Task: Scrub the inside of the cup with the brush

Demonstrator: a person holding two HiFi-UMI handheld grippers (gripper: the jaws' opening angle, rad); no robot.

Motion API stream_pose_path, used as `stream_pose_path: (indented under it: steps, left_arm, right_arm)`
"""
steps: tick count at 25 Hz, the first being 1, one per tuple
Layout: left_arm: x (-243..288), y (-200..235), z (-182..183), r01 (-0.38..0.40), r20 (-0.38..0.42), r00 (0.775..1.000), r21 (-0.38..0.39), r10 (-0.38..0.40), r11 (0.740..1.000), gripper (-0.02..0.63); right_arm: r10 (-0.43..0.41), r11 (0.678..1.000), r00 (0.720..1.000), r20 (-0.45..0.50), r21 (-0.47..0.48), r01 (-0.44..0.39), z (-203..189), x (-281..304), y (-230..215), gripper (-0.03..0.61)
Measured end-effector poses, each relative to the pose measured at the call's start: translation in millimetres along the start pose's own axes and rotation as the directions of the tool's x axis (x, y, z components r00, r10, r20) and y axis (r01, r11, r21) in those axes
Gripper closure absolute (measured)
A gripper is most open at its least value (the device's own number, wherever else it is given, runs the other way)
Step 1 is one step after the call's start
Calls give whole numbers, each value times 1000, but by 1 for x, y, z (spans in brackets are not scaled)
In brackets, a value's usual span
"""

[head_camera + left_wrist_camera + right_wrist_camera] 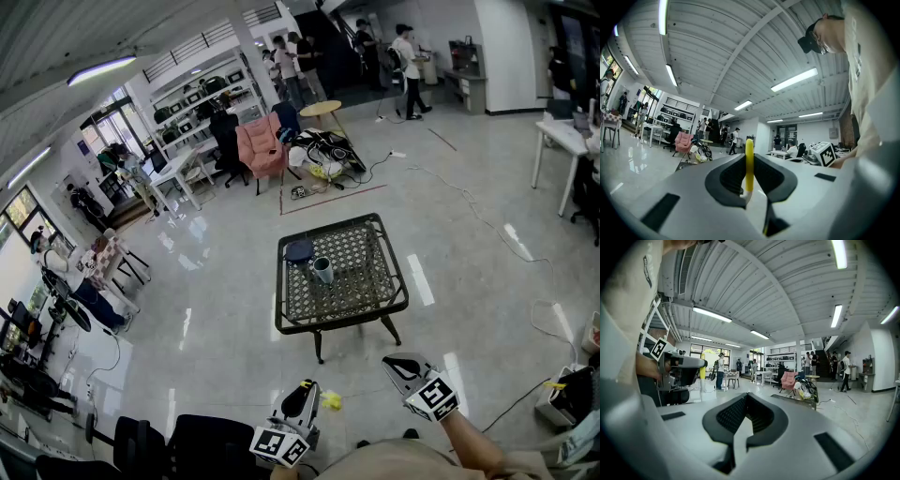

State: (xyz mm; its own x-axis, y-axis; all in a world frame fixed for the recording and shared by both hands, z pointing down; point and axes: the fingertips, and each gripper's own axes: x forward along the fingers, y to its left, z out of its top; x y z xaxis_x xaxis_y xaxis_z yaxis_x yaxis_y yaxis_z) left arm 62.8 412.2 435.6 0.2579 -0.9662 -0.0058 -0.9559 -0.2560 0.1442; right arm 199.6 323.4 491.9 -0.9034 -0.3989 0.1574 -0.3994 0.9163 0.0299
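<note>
1. Fingers of the left gripper [749,185] are narrow and clamped on the brush [749,164]. In the left gripper view its yellow shaft stands upright in the gap between them, pinched at its pale lower end. In the head view a bit of yellow shows just right of that gripper, near the person's body. I can't make out the bristle end in either view.
2. Fingers of the right gripper [746,401] are together with nothing between them. The right gripper view shows only floor and the far room past the tips.
3. The cup [322,270] stands upright on the woven top of the table [278,286], toward its far-left part. A dark blue object [299,249] lies just beyond the cup, and I can't say what it is.
4. Both grippers sit low and near in the head view, well apart from the table. Open floor lies between them and its near edge. Neither gripper points down at the cup; both gripper views look across the room and up at the ceiling.
5. Progress, as I judge it: only the brush pickup is done. The cup is not held or steadied, and the brush is nowhere near its mouth.
6. What is left is nearly the whole job: close in on the table, take or brace the cup with the empty right gripper, get the brush head inside, and scrub the inner wall and bottom.
</note>
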Motion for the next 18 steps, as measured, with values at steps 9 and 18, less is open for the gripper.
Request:
stream_pose_path:
  steps: [9,18]
  left_arm:
    - [0,23,2,-2,12,1000,-6,2,1000,554]
    - [-5,49,-5,3,8,1000,-66,-3,998,555]
  right_arm:
    - [-21,1000,1000,0,5,21,3,14,-5,561]
    - [-35,999,999,-12,-14,35,2,34,10,561]
